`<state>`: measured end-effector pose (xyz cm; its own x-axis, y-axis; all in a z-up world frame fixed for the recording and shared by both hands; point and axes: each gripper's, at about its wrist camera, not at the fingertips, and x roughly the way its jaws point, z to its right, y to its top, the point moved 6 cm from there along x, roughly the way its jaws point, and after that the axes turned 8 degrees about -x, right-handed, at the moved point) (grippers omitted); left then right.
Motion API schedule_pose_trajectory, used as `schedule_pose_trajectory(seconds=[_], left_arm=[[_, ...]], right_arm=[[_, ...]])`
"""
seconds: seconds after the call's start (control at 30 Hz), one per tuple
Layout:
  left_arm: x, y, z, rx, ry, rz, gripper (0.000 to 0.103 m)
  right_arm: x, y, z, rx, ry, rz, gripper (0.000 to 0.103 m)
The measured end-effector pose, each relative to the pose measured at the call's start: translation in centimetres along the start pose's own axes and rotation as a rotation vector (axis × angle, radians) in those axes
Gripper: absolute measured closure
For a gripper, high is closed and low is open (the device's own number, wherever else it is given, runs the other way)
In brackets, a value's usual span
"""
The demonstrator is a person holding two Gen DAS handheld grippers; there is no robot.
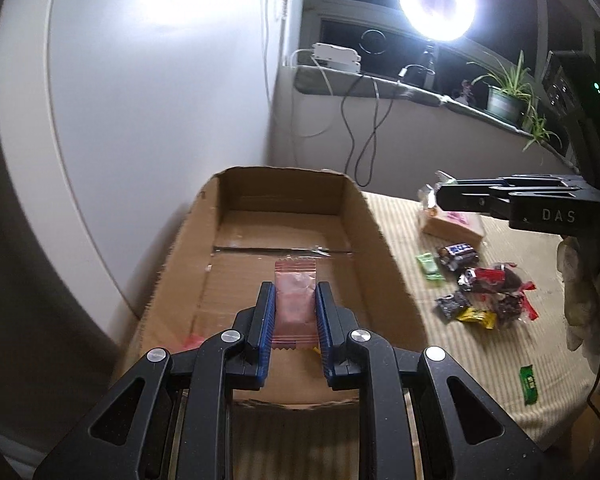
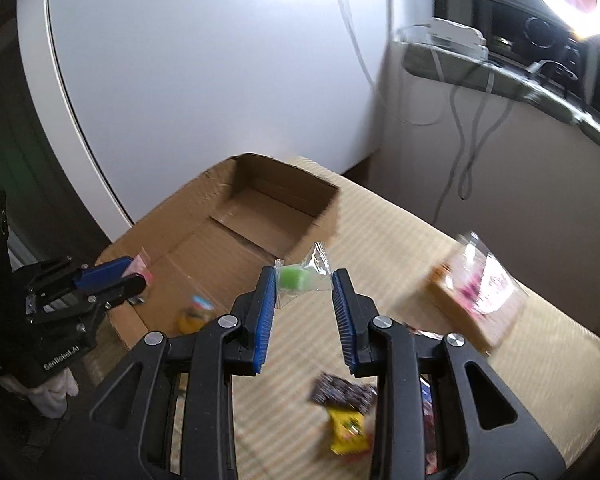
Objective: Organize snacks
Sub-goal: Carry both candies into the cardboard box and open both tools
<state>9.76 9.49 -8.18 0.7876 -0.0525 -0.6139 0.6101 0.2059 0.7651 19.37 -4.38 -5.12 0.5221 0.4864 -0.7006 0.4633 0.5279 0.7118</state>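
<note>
Your main light is the ring lamp (image 1: pixel 436 2), blown out to pure white in the left wrist view and clipping the top right corner of the right wrist view. It throws a bright glare patch on the white wall (image 1: pixel 160 80). You get dim, dark corners from the fisheye vignette, and straight edges bow toward the rims. The right wrist view is smeared by motion blur, worst on the snacks (image 2: pixel 346 408) at the bottom; the left view looks sharper.

Only two bits readable: "DAS" in pale letters on the right gripper (image 1: pixel 444 196) body, and "GenRobot.AI" along the left gripper (image 2: pixel 134 270) housing. Snack wrappers are too blurry.
</note>
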Motion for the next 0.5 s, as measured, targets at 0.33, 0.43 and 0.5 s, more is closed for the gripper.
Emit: schedule_pose_trajectory(seconds=[0.33, 0.43, 0.5], left_arm=[[0.6, -0.2, -1.6, -0.029, 0.013, -0.010, 0.085], [0.6, -0.2, -1.7, -0.032, 0.015, -0.010, 0.085], [0.6, -0.2, -1.9, -0.039, 0.016, -0.008, 0.085]], right_arm=[[4.7, 1.6, -2.7, -0.037, 0.048, -0.046, 0.073], [5.4, 1.7, -3.2, -0.044, 0.049, -0.046, 0.073], [5.8, 1.7, -3.5, -0.045, 0.054, -0.049, 0.073]])
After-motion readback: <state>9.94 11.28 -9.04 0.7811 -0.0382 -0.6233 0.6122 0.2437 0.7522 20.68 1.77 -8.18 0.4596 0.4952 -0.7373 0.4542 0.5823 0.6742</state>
